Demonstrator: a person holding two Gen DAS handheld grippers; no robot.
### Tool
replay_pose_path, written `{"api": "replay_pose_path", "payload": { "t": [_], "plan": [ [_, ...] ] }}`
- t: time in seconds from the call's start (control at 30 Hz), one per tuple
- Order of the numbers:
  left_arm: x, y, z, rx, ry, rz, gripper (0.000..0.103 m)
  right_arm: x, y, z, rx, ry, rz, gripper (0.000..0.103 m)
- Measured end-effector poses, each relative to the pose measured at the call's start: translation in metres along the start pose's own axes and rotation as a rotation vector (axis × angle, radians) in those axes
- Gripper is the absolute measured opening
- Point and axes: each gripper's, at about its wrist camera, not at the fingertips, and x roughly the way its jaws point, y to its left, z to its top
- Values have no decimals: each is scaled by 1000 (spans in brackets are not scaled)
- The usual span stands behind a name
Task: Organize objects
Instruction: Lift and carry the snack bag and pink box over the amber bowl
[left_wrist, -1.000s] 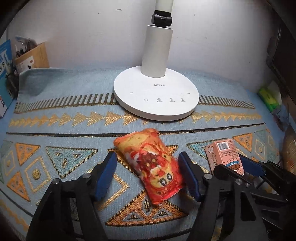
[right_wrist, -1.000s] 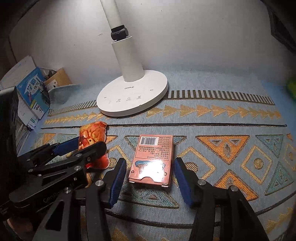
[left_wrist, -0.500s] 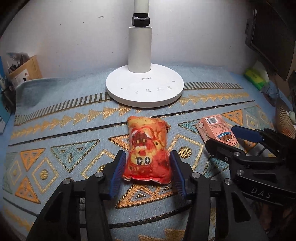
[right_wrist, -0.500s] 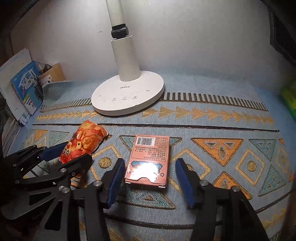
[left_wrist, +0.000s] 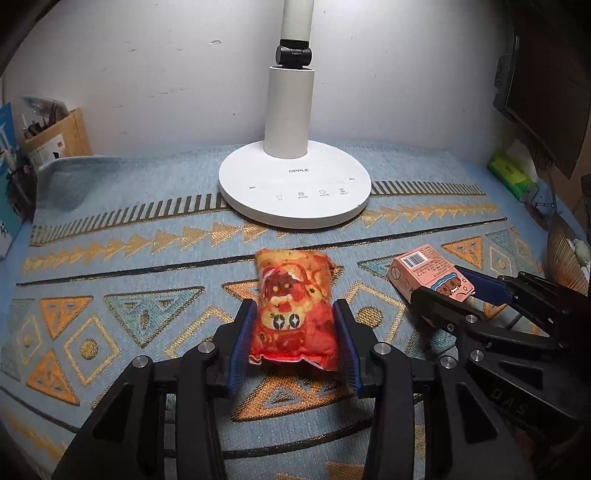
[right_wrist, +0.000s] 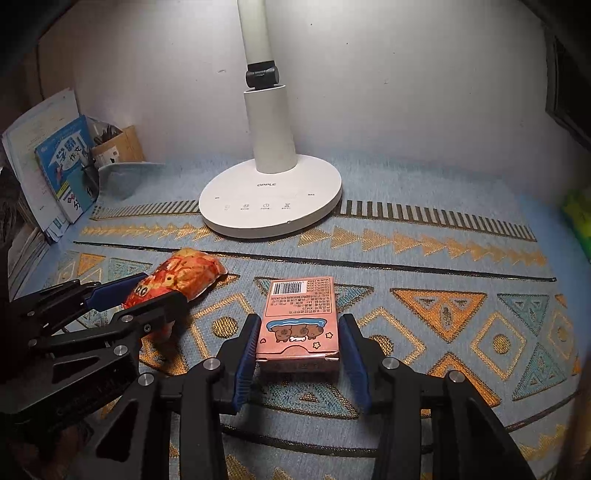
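A red and orange snack bag (left_wrist: 291, 273) lies on the patterned blue cloth (left_wrist: 147, 258) between the blue pads of my left gripper (left_wrist: 294, 306). Its jaws are closing and both pads touch the bag's sides. To its right a pink card box (right_wrist: 299, 295) with a barcode lies flat between the pads of my right gripper (right_wrist: 300, 319). Those jaws are closing too; the left pad is at the box's edge and a thin gap shows at the right pad. The right wrist view also shows the snack bag (right_wrist: 188, 273) and the left gripper (right_wrist: 159, 291).
A white desk lamp's round base (left_wrist: 295, 192) stands behind both objects. Books (right_wrist: 62, 166) and a cardboard pen holder (left_wrist: 55, 136) are at the far left. A green tissue pack (left_wrist: 511, 177) and a dark monitor (left_wrist: 546, 92) are at the right.
Both pairs of jaws have narrowed around their objects. The left gripper has turned, so the snack bag now lies straight between its pads, which have reached its sides.
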Motion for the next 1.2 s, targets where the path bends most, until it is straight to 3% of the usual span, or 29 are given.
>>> {"api": "replay_pose_path", "payload": {
  "t": [0.13, 0.5, 0.63, 0.73, 0.83, 0.93, 1.07, 1.13, 1.2],
  "plan": [
    [2, 4, 0, -11, 10, -13, 39, 9, 0, 0, 2, 55, -11, 42],
    [17, -7, 4, 39, 51, 21, 47, 12, 4, 1, -37, 63, -40, 45],
    [14, -7, 4, 33, 29, 8, 35, 15, 6, 5, -49, 65, -42, 41],
    [10, -4, 4, 23, 5, 8, 32, 13, 2, 5, -24, 55, -7, 40],
    [2, -1, 3, 9, -25, 3, 31, -3, 2, 3, -19, -3, 31, 40],
    [-10, 1, -1, -4, -61, -6, 31, -20, 3, -11, -5, 3, -18, 40],
    [-41, -16, -13, -3, -60, -148, 31, -57, -6, -50, 59, 12, 0, 40],
    [-61, -38, -24, 58, -80, -162, 31, -86, -14, -60, 79, -24, -5, 40],
    [-76, -61, -31, 98, -86, -187, 31, -117, -22, -62, 73, -61, -72, 40]
  ]
}}
